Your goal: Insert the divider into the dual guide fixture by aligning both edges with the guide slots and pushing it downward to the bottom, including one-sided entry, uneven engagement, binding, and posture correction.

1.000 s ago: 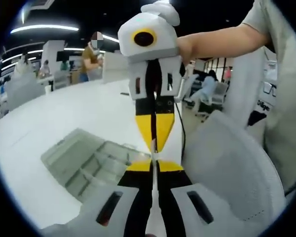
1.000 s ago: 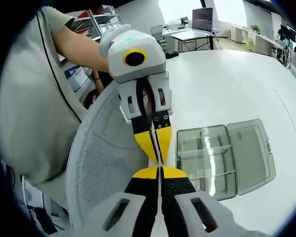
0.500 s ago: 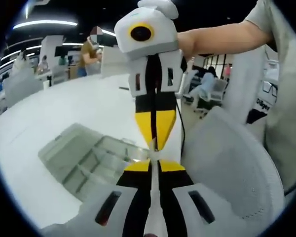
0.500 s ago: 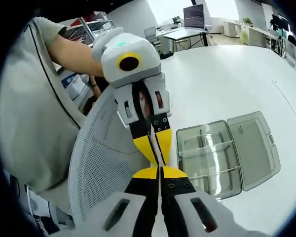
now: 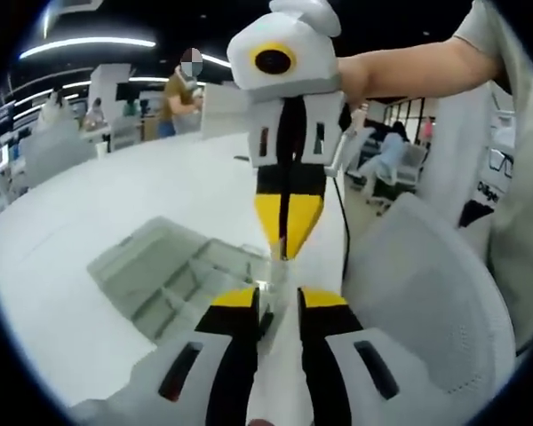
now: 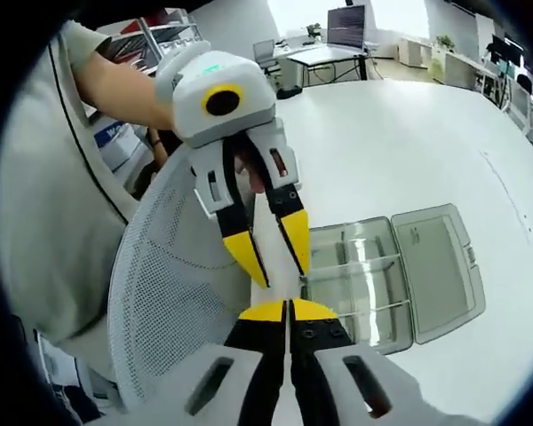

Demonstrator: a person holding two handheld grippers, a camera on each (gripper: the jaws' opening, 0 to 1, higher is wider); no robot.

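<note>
A thin pale divider (image 5: 276,273) hangs edge-on in the air between the two grippers, above the near edge of the white table (image 5: 115,204). My right gripper (image 6: 289,306) is shut on it and also reaches down from the top of the left gripper view (image 5: 286,253). My left gripper (image 5: 280,297) stands open, its yellow tips on either side of the divider and apart from it; I see the same spread jaws in the right gripper view (image 6: 280,266). The guide fixture, a clear compartmented box (image 6: 360,275) with its lid (image 6: 435,266) folded open, lies on the table below (image 5: 173,280).
A white mesh chair back (image 6: 173,293) stands close beside the grippers (image 5: 426,293). The person's arm (image 5: 409,67) and pale shirt (image 6: 53,204) fill one side. Desks, monitors (image 6: 346,27) and other people (image 5: 173,93) lie beyond the table.
My left gripper's jaws have opened and let go of the divider. The right gripper has stayed shut on it. Both grippers hover over the same spot.
</note>
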